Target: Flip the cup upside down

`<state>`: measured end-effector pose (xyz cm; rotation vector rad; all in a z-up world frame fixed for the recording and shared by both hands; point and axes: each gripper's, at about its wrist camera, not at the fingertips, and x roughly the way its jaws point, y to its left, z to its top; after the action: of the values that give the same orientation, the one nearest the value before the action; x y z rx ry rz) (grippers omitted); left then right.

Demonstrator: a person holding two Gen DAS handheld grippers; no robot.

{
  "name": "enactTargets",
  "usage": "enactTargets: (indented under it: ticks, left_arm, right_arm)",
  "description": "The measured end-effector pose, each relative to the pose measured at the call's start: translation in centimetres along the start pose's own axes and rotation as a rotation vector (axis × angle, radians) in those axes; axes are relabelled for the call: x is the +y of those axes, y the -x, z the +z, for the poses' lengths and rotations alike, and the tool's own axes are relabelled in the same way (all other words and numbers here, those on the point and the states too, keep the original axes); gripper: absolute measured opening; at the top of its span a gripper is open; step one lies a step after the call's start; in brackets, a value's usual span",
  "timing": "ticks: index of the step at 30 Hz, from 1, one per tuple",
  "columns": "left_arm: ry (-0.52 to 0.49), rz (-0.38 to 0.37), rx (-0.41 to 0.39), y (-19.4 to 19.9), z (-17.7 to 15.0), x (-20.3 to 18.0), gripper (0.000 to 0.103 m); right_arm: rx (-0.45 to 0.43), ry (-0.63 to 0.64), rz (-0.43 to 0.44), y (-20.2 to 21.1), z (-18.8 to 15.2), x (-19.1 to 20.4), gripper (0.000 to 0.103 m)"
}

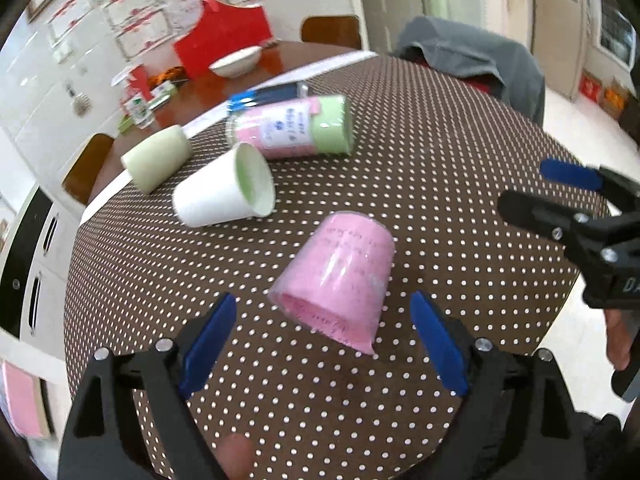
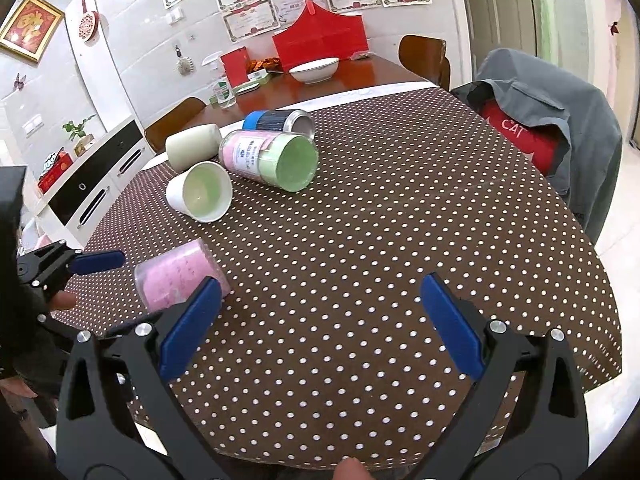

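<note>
Left wrist view: the left gripper (image 1: 322, 342) has its blue fingers (image 1: 208, 344) spread wide, holding nothing. The pink cup (image 1: 340, 280) lies on its side on the brown dotted tablecloth (image 1: 440, 208), just ahead of the fingertips and roughly between them, its open mouth turned toward the camera and its base pointing away. Neither finger touches it. Beyond it a white cup (image 1: 224, 194) with a pale green inside lies on its side, then a cream cup (image 1: 158, 158) at the cloth's far left edge, and a pink-and-green canister (image 1: 292, 128) with a blue-topped can (image 1: 264, 96) behind it, all lying down. At the right edge the right gripper (image 1: 560, 188) enters, seen side on, with one blue finger and one black jaw arm apart from each other, clear of every cup.

Right wrist view: the right gripper (image 2: 320, 328) also has its fingers (image 2: 452, 324) spread wide over bare cloth (image 2: 400, 208), gripping nothing. The pink cup (image 2: 178, 276) lies low on the left, partly hidden behind the near blue finger; whether that finger touches it I cannot tell. This view shows the cup's closed side and clear base rim, where the other shows its mouth. One blue finger of the left gripper (image 2: 98, 262) pokes in from the left, just beside the cup. The green mouths of the white cup (image 2: 200, 190) and the canister (image 2: 276, 158) face this camera. A grey jacket (image 2: 560, 112) hangs on a chair beyond the table.
</note>
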<state>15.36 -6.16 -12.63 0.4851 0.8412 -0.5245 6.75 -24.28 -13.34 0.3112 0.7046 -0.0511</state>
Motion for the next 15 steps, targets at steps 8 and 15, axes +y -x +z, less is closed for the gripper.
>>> enactTargets:
  ticks: [8, 15]
  left_arm:
    - [0.125, 0.034, -0.110, 3.4, -2.6, 1.5, 0.087]
    - [0.223, 0.057, -0.159, 5.1, -4.7, 2.8, 0.087]
  right_arm:
    - [-0.004, 0.025, 0.015, 0.4, -0.2, 1.6, 0.097]
    - [-0.019, 0.067, 0.027, 1.1, 0.0, 3.5, 0.097]
